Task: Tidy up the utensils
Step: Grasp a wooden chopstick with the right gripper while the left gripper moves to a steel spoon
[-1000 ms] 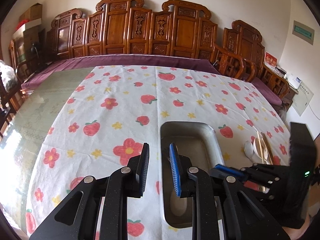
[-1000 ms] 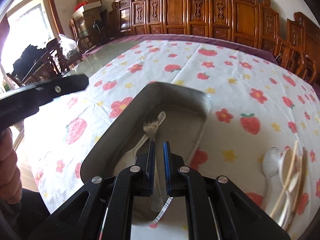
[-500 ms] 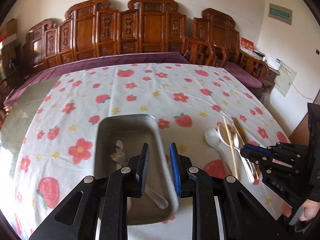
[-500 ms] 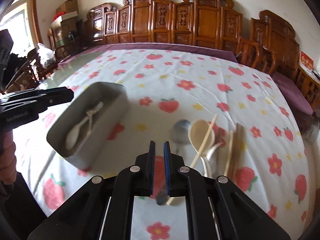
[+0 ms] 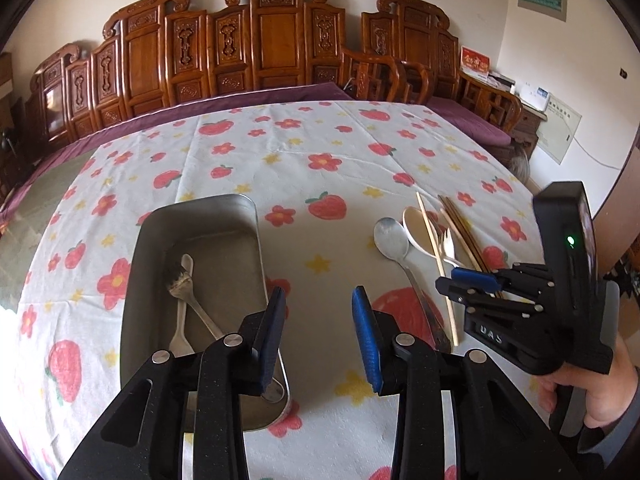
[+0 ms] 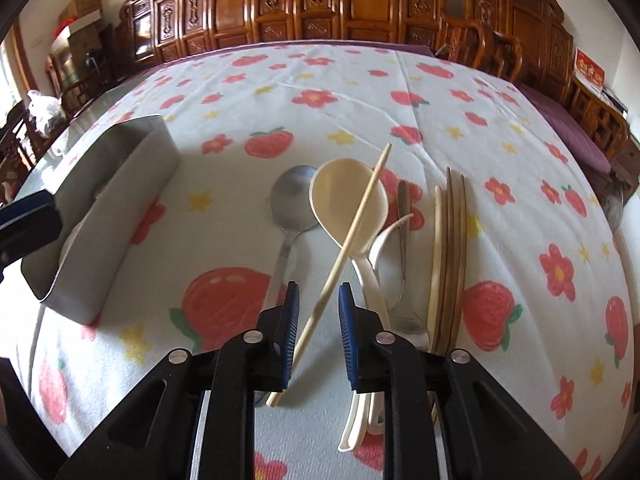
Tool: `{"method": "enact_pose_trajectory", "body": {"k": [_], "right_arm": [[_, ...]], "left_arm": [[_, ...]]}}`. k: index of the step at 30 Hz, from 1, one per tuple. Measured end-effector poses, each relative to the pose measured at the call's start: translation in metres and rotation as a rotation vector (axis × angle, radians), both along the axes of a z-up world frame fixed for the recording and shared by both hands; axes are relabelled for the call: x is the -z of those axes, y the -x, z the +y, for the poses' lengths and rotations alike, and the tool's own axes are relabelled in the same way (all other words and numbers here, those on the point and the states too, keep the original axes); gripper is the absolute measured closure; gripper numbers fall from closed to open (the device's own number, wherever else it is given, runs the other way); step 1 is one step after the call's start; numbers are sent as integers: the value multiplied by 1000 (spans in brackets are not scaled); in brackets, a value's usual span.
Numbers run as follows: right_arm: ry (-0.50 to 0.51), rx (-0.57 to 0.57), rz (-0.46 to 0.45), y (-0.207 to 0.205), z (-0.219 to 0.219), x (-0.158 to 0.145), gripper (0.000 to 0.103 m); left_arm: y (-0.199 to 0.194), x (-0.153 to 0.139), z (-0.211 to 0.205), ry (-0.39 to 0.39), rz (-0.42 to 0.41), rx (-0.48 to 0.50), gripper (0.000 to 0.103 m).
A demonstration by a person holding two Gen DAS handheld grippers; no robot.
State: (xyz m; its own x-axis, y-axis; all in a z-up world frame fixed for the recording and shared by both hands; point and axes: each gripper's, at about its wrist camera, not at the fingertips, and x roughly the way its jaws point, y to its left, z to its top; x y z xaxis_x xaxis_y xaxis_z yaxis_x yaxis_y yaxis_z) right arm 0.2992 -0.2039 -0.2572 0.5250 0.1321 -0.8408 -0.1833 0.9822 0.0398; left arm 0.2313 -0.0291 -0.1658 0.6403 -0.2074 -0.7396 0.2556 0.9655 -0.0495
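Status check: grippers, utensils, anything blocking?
Both grippers empty, jaws just been opening: left gripper by the tray, right gripper straddling the pale chopstick. The chopstick lies across the cream spoon. Nothing blocking.

Bright daylight, esp. from the left side; soft shadows on the tablecloth [image 5: 320, 152]. Sharp focus, no blur. Strong fisheye bend w/ dark corners.

Bare tablecloth [image 5: 320, 264] between your metal tray [image 5: 256, 248] and utensil pile [image 6: 400, 220]: passable. Pale chopstick [image 6: 352, 232] crosses that pile.
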Motion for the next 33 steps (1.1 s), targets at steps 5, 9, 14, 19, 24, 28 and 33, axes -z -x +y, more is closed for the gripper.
{"method": "enact_pose_trajectory", "body": {"k": [5, 9, 14, 19, 24, 28, 33], "right_arm": [[-2, 24, 7, 0, 1, -2, 82], [-4, 38, 29, -1, 0, -1, 93], [0, 46, 42, 0, 1, 0, 93], [-3, 43, 30, 3, -2, -2, 97], [-41, -2, -27, 18, -11, -25, 97], [-51, -18, -62, 28, -24, -47, 97], [-48, -34, -101, 41, -46, -69, 97]], "left_arm": [[5, 6, -11, -20, 1, 26, 71], [10, 8, -17, -20, -2, 29, 71], [14, 9, -19, -16, -3, 16, 71], [17, 11, -19, -16, 4, 12, 71], [17, 13, -27, -27, 17, 22, 71], [18, 14, -37, -45, 19, 21, 71], [17, 19, -52, -60, 26, 26, 71]]}}
